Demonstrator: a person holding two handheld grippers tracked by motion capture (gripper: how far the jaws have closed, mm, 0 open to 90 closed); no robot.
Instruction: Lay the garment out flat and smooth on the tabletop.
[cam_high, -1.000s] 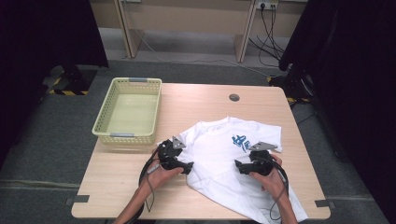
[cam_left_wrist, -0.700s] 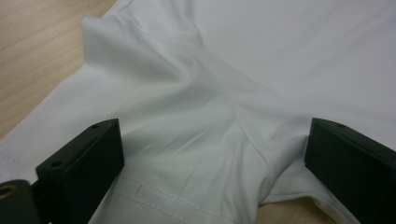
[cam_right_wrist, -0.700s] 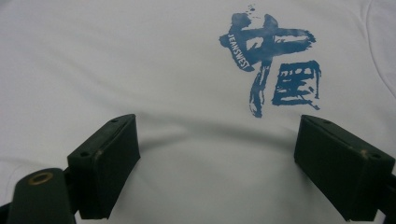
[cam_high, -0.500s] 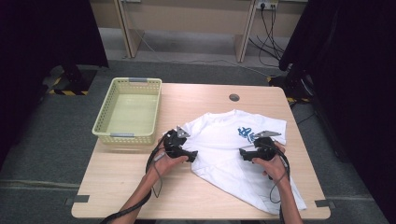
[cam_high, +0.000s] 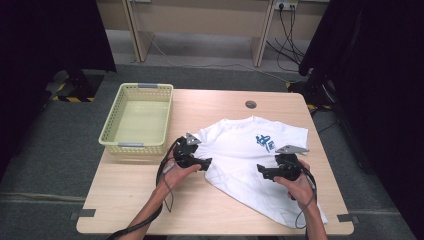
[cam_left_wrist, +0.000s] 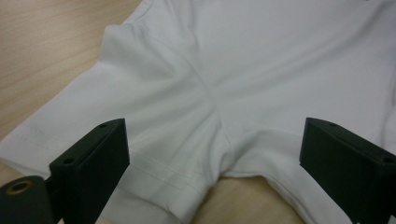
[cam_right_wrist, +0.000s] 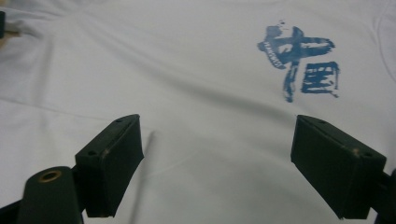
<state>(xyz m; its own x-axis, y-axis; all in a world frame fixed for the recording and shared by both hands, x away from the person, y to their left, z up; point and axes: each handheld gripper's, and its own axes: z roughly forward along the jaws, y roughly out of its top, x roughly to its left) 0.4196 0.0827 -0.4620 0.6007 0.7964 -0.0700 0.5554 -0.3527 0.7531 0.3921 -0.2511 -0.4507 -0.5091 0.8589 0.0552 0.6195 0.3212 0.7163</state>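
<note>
— Grey carpet, dark curtains, one wooden table; what moved?

— The white T-shirt. A second ago it sat closer to the table's near right corner; now it has slid toward the far edge, its blue print further up.

— And the grippers?

— Left gripper hangs with jaws wide over a sleeve; right gripper is equally wide over the chest. Neither holds cloth.

— Meaning?

— Probably repositioning before folding, or before moving it to the yellow basket by the left edge.
</note>
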